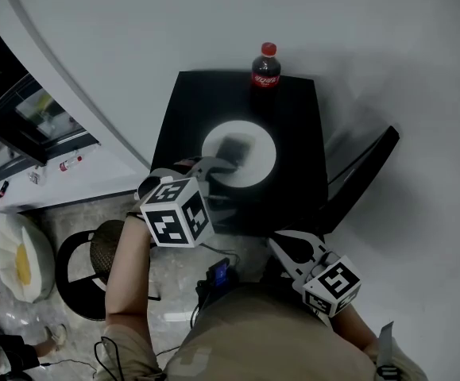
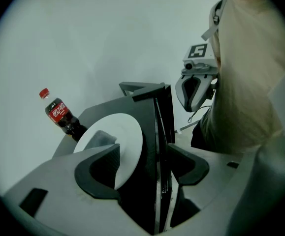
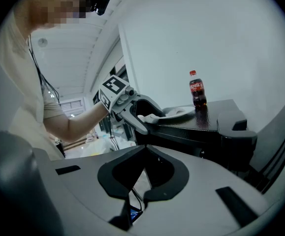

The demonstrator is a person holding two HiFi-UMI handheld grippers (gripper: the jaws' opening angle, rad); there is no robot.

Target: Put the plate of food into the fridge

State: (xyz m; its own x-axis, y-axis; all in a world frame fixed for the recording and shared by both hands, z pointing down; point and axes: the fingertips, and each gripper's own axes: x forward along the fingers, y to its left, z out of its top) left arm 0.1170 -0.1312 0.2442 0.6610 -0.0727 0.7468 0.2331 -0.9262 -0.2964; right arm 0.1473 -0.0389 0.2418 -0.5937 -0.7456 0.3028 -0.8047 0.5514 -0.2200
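Plainly, our smooth round white plate (image 1: pixel 263 138) lies flat on the glossy black fridge (image 1: pixel 295 117); left tongs (image 1: pixel 217 173) gape at its near rim, right tongs (image 1: pixel 276 240) closed, empty.

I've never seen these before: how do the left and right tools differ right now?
The left tool has jaws apart at the white plate; the right tool has jaws together, empty. The left tool reaches over the black fridge; the right tool is held lower, off it. Both carry marker cubes.
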